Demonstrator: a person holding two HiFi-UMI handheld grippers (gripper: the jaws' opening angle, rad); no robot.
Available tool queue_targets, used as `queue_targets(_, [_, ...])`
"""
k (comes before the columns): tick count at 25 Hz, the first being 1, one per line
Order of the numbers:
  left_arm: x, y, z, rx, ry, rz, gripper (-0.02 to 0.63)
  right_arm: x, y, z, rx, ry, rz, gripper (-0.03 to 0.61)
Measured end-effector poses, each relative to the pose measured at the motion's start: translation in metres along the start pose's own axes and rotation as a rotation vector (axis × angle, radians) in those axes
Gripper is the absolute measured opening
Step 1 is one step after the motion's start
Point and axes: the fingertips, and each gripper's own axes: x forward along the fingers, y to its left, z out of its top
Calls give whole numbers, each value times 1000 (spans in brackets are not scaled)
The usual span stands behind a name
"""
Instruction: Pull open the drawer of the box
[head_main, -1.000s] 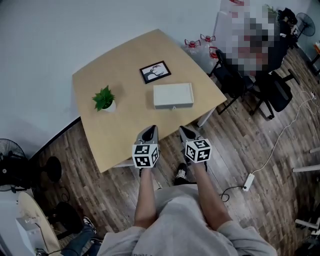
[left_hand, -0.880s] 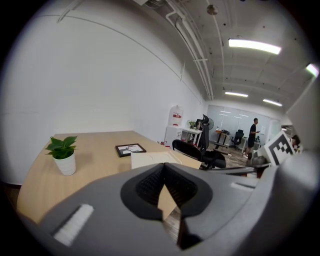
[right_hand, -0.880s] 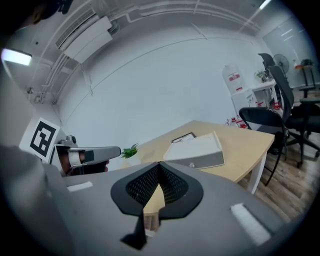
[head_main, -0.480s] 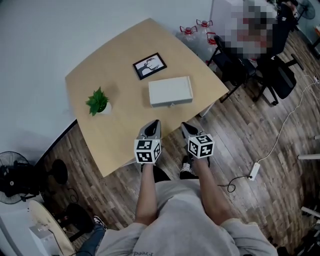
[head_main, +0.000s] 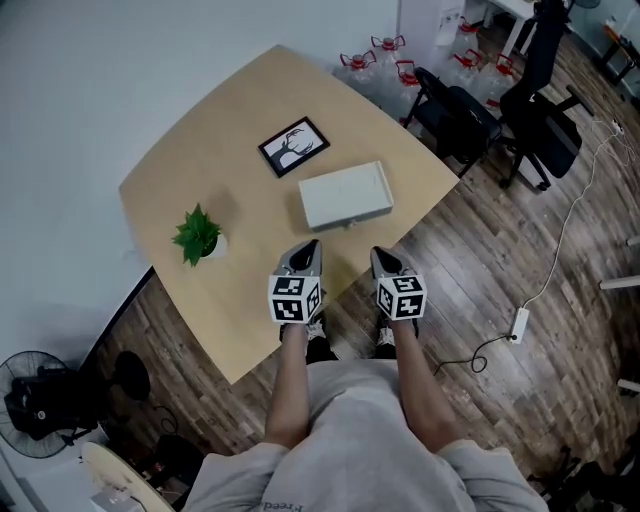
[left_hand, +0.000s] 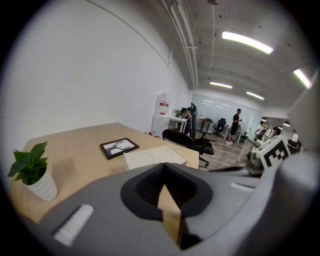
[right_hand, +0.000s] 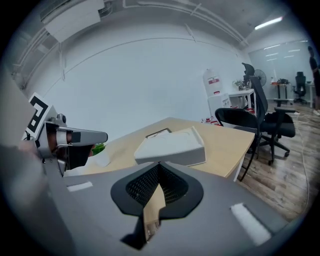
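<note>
A flat white box (head_main: 345, 196) lies on the wooden table (head_main: 200, 170), its drawer front with a small knob facing the near table edge. The box also shows in the left gripper view (left_hand: 155, 158) and the right gripper view (right_hand: 172, 146). My left gripper (head_main: 308, 248) hovers over the near table edge, just short of the box, jaws shut with nothing between them. My right gripper (head_main: 381, 255) hangs beside it, past the table edge over the floor, also shut and empty. Neither touches the box.
A small potted plant (head_main: 201, 233) stands at the table's left. A black picture frame (head_main: 294, 146) lies behind the box. Black office chairs (head_main: 455, 115) and water bottles (head_main: 375, 57) stand at the right beyond the table. A cable and power strip (head_main: 519, 322) lie on the floor.
The head view has shifted, so the table and box sit lower and rotated in frame. Both grippers have edged closer to the box's front. The blurred person at top right is out of view.
</note>
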Motion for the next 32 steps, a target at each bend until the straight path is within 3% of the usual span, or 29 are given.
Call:
queue_targets(13, [38,38,-16,32,105,-115,54,38,4,-7,42,16,-123,-3])
queue_targets(28, [96,66,-32,97,232,-121,54,78,-22,-13,76,96,-118,-3])
queue_targets(32, [108,67,-38,115,257,-166,54,87,-24,-18,92,117,-106,-3])
